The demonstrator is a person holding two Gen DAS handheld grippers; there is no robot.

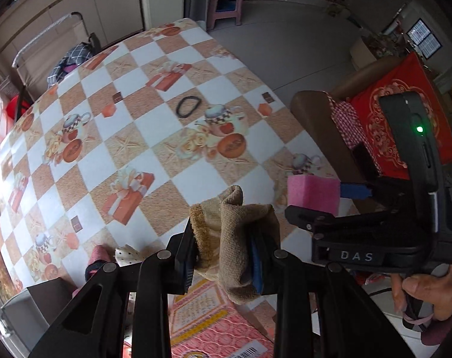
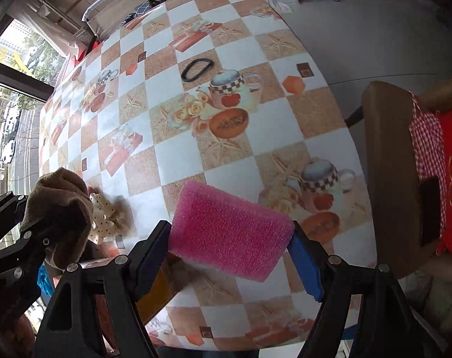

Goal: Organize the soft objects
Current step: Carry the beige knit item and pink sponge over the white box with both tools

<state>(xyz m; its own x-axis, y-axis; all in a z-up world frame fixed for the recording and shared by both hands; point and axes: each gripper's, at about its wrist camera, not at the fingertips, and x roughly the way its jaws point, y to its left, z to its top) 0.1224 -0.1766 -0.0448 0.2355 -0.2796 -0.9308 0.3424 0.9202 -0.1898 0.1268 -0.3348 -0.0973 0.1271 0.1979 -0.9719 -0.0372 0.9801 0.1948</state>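
The left tool (image 1: pixel 223 256) was clamped on a brown cloth (image 1: pixel 235 232) and the right tool (image 2: pixel 229 250) on a pink sponge (image 2: pixel 229 226), side by side above the counter's (image 2: pixel 178 155) near edge.

Checkered tablecloth table (image 2: pixel 285 131) bears a black hair tie (image 2: pixel 197 69) and a polka-dot cloth (image 2: pixel 102 217)

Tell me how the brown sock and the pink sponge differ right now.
The brown sock is knit fabric, bunched and folded over itself; the pink sponge is a coarse foam block keeping its flat rectangular shape. The sock sits in the left gripper, the sponge in the right gripper. The sock is dull tan, the sponge vivid pink. Both are soft, clamped between jaws and held above the checked tablecloth.
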